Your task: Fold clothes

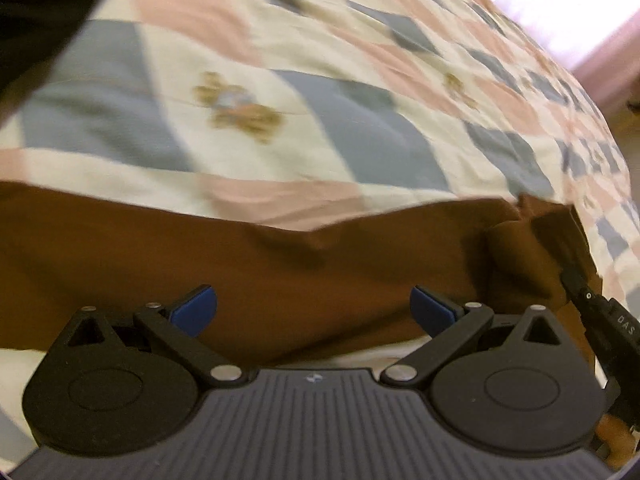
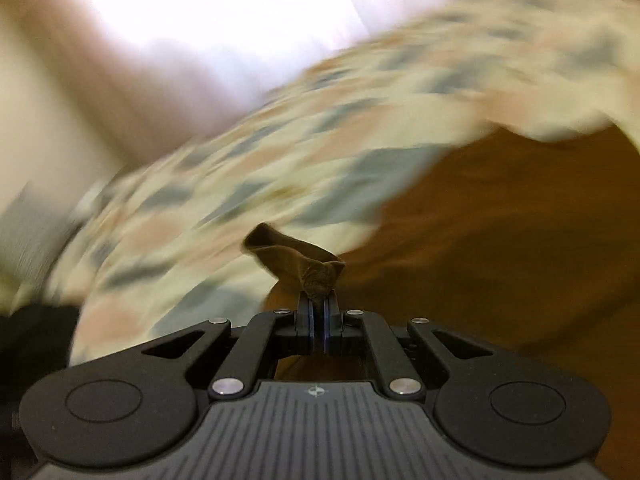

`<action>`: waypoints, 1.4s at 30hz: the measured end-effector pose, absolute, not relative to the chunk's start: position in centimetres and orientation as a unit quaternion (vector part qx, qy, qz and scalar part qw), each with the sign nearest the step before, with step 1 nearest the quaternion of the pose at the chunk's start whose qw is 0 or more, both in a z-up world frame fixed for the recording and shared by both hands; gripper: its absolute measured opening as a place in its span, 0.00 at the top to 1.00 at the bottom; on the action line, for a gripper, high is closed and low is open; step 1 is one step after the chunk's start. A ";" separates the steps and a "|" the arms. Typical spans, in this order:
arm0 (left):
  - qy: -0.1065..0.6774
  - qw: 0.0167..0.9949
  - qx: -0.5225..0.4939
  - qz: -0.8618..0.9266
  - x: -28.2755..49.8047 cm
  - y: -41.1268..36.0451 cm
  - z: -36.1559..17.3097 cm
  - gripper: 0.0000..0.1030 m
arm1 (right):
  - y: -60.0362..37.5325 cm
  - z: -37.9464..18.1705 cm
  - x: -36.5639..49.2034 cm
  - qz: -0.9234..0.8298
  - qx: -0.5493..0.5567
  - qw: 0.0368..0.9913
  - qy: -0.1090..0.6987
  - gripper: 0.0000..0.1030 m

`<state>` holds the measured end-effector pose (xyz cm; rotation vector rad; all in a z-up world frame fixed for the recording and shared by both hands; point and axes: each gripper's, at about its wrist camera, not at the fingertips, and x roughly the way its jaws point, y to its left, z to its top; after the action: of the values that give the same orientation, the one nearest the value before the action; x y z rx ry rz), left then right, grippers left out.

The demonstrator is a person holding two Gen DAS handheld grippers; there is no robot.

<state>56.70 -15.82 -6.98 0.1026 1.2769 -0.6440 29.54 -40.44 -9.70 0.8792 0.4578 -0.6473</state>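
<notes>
Closest in, the right gripper [image 2: 319,316] has its jaws pinched tight on a puckered corner of the brown garment [image 2: 500,248], and a small tuft of cloth pokes up past the pads. The left gripper [image 1: 314,310] hangs over the same cloth with its blue fingers spread wide, holding nothing. The fabric looks light and limp, bunching wherever it is nipped, so I'd guess it wants holding at corners or hems, not mid-panel. It is plain rust-brown and lies spread as a wide band across the near part of the patchwork quilt [image 1: 280,92], whose pink, grey and cream squares run on beyond it.
</notes>
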 end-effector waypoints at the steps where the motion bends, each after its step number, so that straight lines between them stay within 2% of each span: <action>1: 0.586 0.750 0.053 -0.301 56.3 -16.7 -7.2 0.01 | -40.8 -10.2 29.2 -0.298 0.431 0.824 0.215 0.89; 3: 0.588 0.743 0.059 -0.313 55.7 -18.2 -7.7 0.01 | -41.6 -11.2 28.4 -0.283 0.464 0.812 0.214 0.88; 5: 0.589 0.738 0.065 -0.323 55.2 -19.6 -7.9 0.02 | -42.4 -12.2 27.6 -0.267 0.497 0.798 0.212 0.80; 6: 0.588 0.737 0.066 -0.325 55.1 -20.0 -7.9 0.01 | -42.8 -12.7 27.2 -0.259 0.513 0.791 0.211 0.68; 7: 0.588 0.737 0.066 -0.326 55.0 -20.4 -8.0 0.02 | -43.2 -13.2 26.9 -0.251 0.528 0.784 0.210 0.41; 8: 0.588 0.737 0.065 -0.327 55.0 -20.8 -8.0 0.02 | -43.7 -13.3 27.1 -0.239 0.539 0.781 0.206 0.33; 9: 0.588 0.736 0.064 -0.328 55.0 -21.2 -8.0 0.01 | -44.3 -13.4 27.2 -0.232 0.549 0.779 0.198 0.31; 12: 0.587 0.736 0.065 -0.330 55.0 -21.9 -8.0 0.02 | -46.3 -13.9 27.8 -0.227 0.569 0.768 0.188 0.31; 14: 0.586 0.736 0.065 -0.332 55.0 -22.3 -8.0 0.02 | -47.4 -14.1 28.0 -0.233 0.575 0.762 0.185 0.38; 15: 0.586 0.736 0.066 -0.333 54.9 -22.5 -8.0 0.02 | -47.9 -14.2 28.3 -0.232 0.577 0.759 0.194 0.67; 16: 0.586 0.735 0.067 -0.334 54.9 -22.8 -8.1 0.02 | -48.0 -13.8 28.6 -0.222 0.565 0.769 0.199 0.90; 17: 0.586 0.735 0.067 -0.336 54.8 -23.0 -8.1 0.02 | -48.1 -13.5 28.9 -0.212 0.553 0.779 0.205 0.91; 20: 0.583 0.732 0.062 -0.347 54.3 -23.6 -8.3 0.02 | -45.4 -9.0 28.5 -0.173 0.419 0.877 0.160 0.91; 22: 0.585 0.730 0.066 -0.349 54.0 -24.4 -8.8 0.02 | -44.4 -8.3 28.5 -0.180 0.375 0.893 0.169 0.92; 26: 0.583 0.727 0.080 -0.353 53.3 -26.1 -9.8 0.02 | -46.5 -13.2 28.6 -0.308 0.417 0.815 0.259 0.89; 28: 0.574 0.729 0.095 -0.360 53.0 -27.2 -10.0 0.02 | -47.6 -14.4 27.2 -0.325 0.474 0.785 0.231 0.89; 30: 0.564 0.730 0.108 -0.370 52.8 -28.4 -10.2 0.03 | -47.5 -13.8 27.0 -0.317 0.463 0.797 0.225 0.89; 33: 0.551 0.728 0.119 -0.391 52.4 -30.3 -10.4 0.10 | -47.4 -12.7 26.8 -0.297 0.438 0.823 0.206 0.89; 35: 0.540 0.722 0.125 -0.414 52.0 -31.6 -10.5 0.22 | -47.6 -12.3 26.5 -0.292 0.433 0.832 0.189 0.89; 36: 0.536 0.716 0.126 -0.428 51.9 -32.3 -10.5 0.25 | -48.1 -12.5 26.6 -0.300 0.439 0.825 0.193 0.85; 38: 0.535 0.696 0.126 -0.463 51.5 -33.4 -10.9 0.38 | -49.0 -13.1 26.2 -0.321 0.454 0.805 0.208 0.77; 40: 0.539 0.674 0.126 -0.488 51.1 -34.3 -11.4 0.46 | -49.7 -13.8 25.7 -0.327 0.473 0.787 0.222 0.63; 42: 0.550 0.656 0.121 -0.502 50.8 -34.8 -12.1 0.50 | -50.1 -13.9 25.3 -0.333 0.468 0.784 0.238 0.55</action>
<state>50.82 -34.76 -12.08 0.2731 1.2460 -1.1379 25.33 -50.11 -13.90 1.0094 0.5127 -0.7177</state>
